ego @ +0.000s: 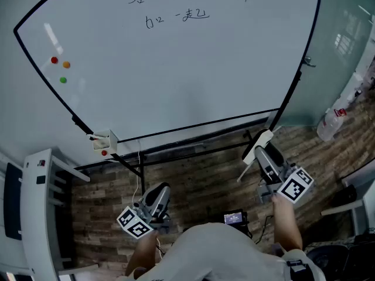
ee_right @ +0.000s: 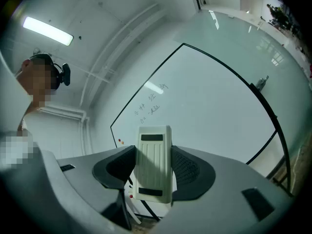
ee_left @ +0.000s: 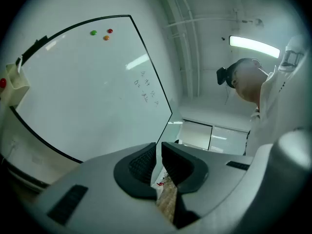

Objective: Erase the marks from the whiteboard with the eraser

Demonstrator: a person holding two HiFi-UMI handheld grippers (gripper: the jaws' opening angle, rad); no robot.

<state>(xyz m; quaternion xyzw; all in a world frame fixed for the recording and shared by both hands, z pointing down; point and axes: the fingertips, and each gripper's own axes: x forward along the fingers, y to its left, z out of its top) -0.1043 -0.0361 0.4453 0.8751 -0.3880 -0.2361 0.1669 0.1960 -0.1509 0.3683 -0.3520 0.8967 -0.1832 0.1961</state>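
Eraser (ee_right: 154, 155) is pinched in my right tool (ee_right: 154, 170), left tool (ee_left: 158, 162) pressed together on nothing, and marks (ego: 176, 7) on the whiteboard (ego: 176, 81) are all there, so wiping hasn't started.

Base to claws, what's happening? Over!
Left claw shut, empty. Right claw holds eraser. Marks on whiteboard not erased yet. Nothing in the way.

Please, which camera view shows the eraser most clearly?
The right gripper view: the eraser fills the middle, clamped between the jaws of the right hand-held gripper, its ribbed back visible. The head view shows it only small, at that gripper's tip below the whiteboard. The left gripper view does not show it.
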